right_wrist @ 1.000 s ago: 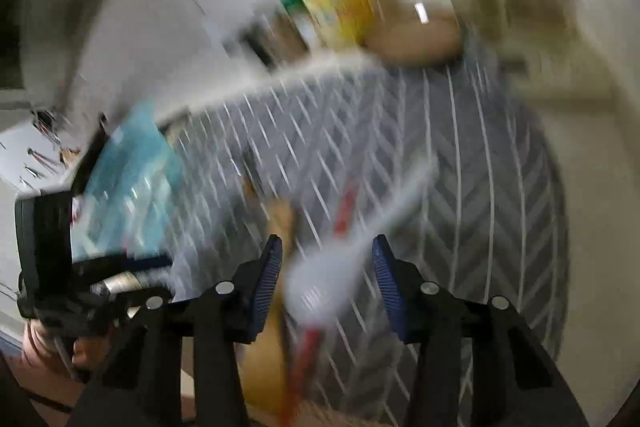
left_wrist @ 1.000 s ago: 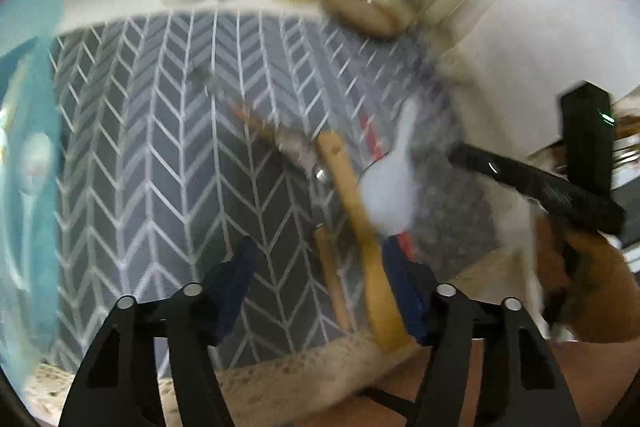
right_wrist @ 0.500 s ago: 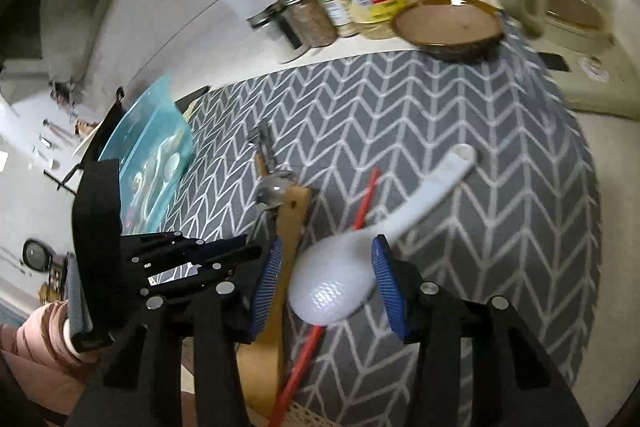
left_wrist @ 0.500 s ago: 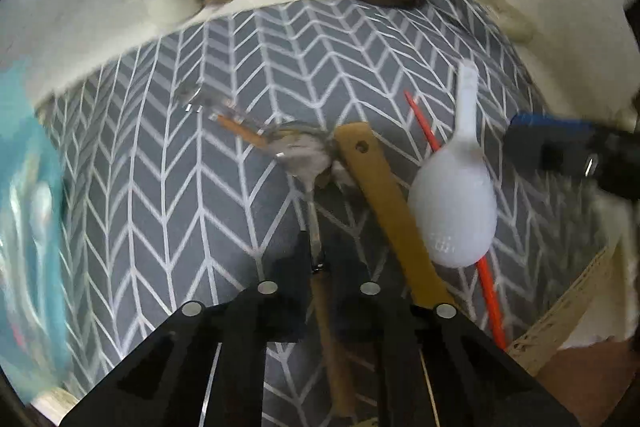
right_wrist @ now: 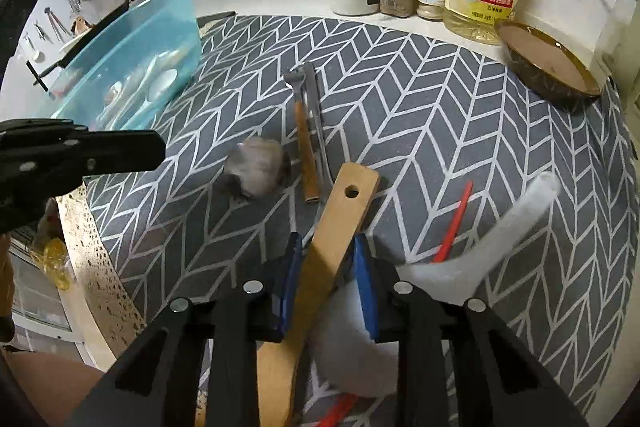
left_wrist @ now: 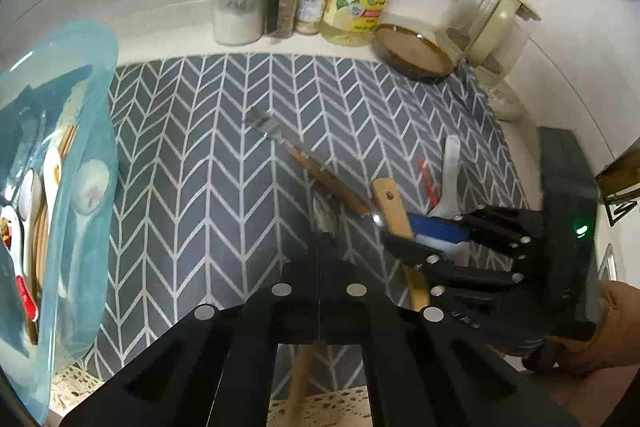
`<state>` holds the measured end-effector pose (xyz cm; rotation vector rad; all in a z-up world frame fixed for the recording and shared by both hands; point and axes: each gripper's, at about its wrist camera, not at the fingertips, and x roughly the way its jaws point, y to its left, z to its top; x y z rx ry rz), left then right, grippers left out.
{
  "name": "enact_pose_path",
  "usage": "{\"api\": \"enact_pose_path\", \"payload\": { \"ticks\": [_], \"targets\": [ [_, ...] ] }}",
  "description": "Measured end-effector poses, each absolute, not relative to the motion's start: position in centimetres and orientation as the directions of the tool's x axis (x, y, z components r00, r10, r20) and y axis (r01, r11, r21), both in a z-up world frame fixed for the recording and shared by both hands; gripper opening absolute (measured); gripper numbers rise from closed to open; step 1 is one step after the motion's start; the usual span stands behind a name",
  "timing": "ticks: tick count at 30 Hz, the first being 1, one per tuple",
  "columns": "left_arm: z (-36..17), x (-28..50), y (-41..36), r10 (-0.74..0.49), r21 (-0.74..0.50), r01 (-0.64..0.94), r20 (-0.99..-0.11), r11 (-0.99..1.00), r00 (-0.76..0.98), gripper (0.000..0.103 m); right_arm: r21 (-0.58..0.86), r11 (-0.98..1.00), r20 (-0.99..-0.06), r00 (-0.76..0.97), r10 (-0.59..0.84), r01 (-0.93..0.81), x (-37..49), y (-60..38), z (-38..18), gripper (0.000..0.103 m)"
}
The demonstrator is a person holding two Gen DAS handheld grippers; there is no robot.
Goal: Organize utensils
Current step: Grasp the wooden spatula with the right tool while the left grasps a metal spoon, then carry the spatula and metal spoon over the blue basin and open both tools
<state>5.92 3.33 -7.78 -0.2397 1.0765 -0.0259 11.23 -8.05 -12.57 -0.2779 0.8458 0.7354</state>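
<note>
While our left gripper [left_wrist: 319, 247] pinches a metal spoon [left_wrist: 325, 217], our right gripper [right_wrist: 326, 277] has just been closing on the flat wooden spatula [right_wrist: 340, 223].

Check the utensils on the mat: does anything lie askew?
Yes. Near the mat's front edge, the wooden spatula, the white rice paddle and a red stick lie crossed in a heap, not side by side.

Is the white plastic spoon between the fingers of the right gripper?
No, the right gripper has the wooden spatula between its blue pads, while the white plastic spoon lies just outside them.
</note>
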Motion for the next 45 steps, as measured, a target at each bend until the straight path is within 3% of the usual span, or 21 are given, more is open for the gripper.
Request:
{"api": "enact_pose_path", "payload": {
  "ticks": [5,11,12,13,14,15,16,17,18,19,21,25,32,40,45],
  "targets": [
    [-8.9,5.6,3.7,-0.132,-0.187,-0.078,-0.881,0.979,0.454,0.000,0.210,0.765,-0.697,0.455,0.554,-0.609,11.3,-10.8,-10.0,0.020],
    [-11.7,6.7,2.6,-0.174,-0.198,-0.020,-0.898,0.980,0.403,0.001,0.236,0.791,-0.678,0.488,0.550,-0.564,11.2,-12.0,-9.8,0.020],
    [-12.1,7.1,2.3,-0.174,-0.194,-0.011,-0.902,0.981,0.395,0.005,0.238,0.790,-0.677,0.487,0.552,-0.564,11.0,-11.9,-9.8,0.020],
    [-11.9,7.2,2.0,-0.163,-0.179,0.001,-0.895,0.984,0.416,0.015,0.236,0.790,-0.675,0.490,0.552,-0.566,10.8,-12.0,-9.8,0.020],
    [-12.0,7.5,1.6,-0.152,-0.161,0.012,-0.901,0.987,0.406,0.027,0.239,0.788,-0.672,0.489,0.556,-0.568,10.6,-12.1,-9.7,0.020],
    [-12.2,7.7,1.4,-0.145,-0.152,0.013,-0.912,0.988,0.385,0.045,0.240,0.787,-0.669,0.490,0.558,-0.569,10.6,-12.1,-9.7,0.020],
    [-12.4,7.8,1.2,-0.140,-0.146,0.012,-0.920,0.989,0.366,0.047,0.241,0.788,-0.667,0.493,0.559,-0.567,10.5,-12.3,-9.6,0.020],
    [-12.6,7.8,0.9,-0.145,-0.147,0.024,-0.923,0.989,0.357,0.047,0.243,0.788,-0.666,0.494,0.560,-0.566,10.6,-12.3,-9.6,0.020],
    [-13.0,7.7,0.7,-0.151,-0.149,0.033,-0.925,0.988,0.349,0.036,0.244,0.789,-0.665,0.495,0.560,-0.564,10.6,-12.4,-9.6,0.020],
    [-13.1,7.7,0.6,-0.134,-0.132,0.031,-0.922,0.991,0.363,0.013,0.248,0.791,-0.662,0.499,0.560,-0.559,10.6,-12.5,-9.6,0.020],
    [-13.2,7.9,1.0,-0.111,-0.115,0.011,-0.924,0.993,0.367,0.004,0.256,0.794,-0.658,0.502,0.561,-0.551,10.7,-12.9,-9.6,0.020],
    [-11.8,7.8,2.9,-0.156,-0.198,-0.076,-0.912,0.977,0.380,0.004,0.262,0.796,-0.648,0.512,0.564,-0.546,10.6,-13.0,-9.3,0.020],
    [-2.5,4.9,5.8,-0.173,-0.268,-0.091,-0.808,0.959,0.563,0.004,0.375,0.732,-0.537,0.510,0.672,-0.569,10.2,-12.9,-4.1,0.020],
    [7.2,0.7,15.0,0.006,-0.199,-0.201,-0.696,0.959,0.718,0.004,0.356,0.577,-0.336,0.475,0.813,-0.735,8.0,-6.6,6.3,0.020],
    [7.5,-1.4,22.0,0.139,-0.124,-0.315,-0.707,0.941,0.693,0.004,0.323,0.465,-0.257,0.396,0.881,-0.824,5.4,-0.6,10.6,0.020]
  ]
}}
